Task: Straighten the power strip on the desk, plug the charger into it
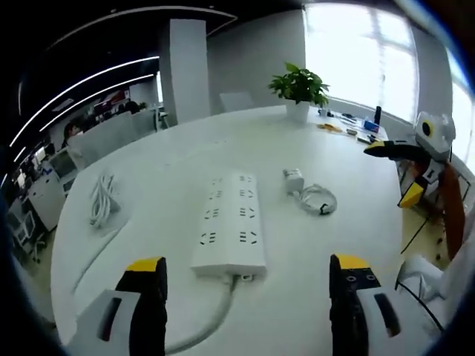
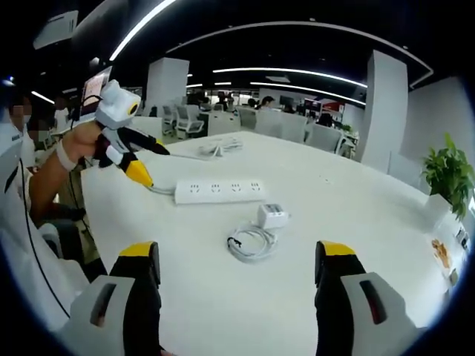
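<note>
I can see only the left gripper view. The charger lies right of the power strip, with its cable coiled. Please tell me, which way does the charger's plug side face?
Observer: I cannot tell that. In the right gripper view the charger is a small white block with a grey face toward the camera; no prongs are visible.
Operator: Is the right gripper open?
Observer: Yes. Right gripper has its jaws spread wide, empty, above the table, with the coiled cable just beyond them.
Operator: And my left gripper from outside?
Observer: Left gripper is held in a hand near the power strip cord end, jaws apart, holding nothing.
</note>
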`<action>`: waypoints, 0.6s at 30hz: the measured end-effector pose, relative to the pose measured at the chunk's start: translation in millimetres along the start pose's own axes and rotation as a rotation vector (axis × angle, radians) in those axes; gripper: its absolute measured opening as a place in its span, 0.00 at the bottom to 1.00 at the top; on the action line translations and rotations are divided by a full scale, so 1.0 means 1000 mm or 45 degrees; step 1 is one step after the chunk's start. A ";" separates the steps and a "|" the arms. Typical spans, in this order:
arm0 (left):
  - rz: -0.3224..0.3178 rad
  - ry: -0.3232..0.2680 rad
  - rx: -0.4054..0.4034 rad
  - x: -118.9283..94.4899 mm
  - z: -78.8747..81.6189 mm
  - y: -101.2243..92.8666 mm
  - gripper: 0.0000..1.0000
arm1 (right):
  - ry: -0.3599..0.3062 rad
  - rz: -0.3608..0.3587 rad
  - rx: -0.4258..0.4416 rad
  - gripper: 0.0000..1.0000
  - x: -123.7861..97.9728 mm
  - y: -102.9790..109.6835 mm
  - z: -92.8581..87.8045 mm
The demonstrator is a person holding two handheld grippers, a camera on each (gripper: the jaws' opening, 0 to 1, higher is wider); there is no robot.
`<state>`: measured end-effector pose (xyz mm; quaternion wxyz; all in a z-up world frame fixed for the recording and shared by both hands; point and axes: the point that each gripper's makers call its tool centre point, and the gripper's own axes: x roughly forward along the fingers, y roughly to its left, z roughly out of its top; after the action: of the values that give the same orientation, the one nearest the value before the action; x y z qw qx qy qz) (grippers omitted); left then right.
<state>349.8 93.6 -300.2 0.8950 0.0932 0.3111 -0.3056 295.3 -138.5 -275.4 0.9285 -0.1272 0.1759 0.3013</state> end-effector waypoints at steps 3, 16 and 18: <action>0.010 0.009 -0.009 0.003 0.000 0.005 0.92 | -0.004 0.009 0.006 0.84 0.001 0.001 0.001; -0.026 0.038 0.003 0.016 0.005 0.007 0.91 | 0.005 0.002 -0.004 0.83 0.002 0.002 0.000; -0.023 0.054 0.005 0.019 0.003 0.009 0.90 | 0.003 0.005 -0.005 0.83 0.001 0.003 0.000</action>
<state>368.5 90.4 -309.1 0.8853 0.0988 0.3302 -0.3122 294.3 -135.1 -276.5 0.9275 -0.1289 0.1766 0.3032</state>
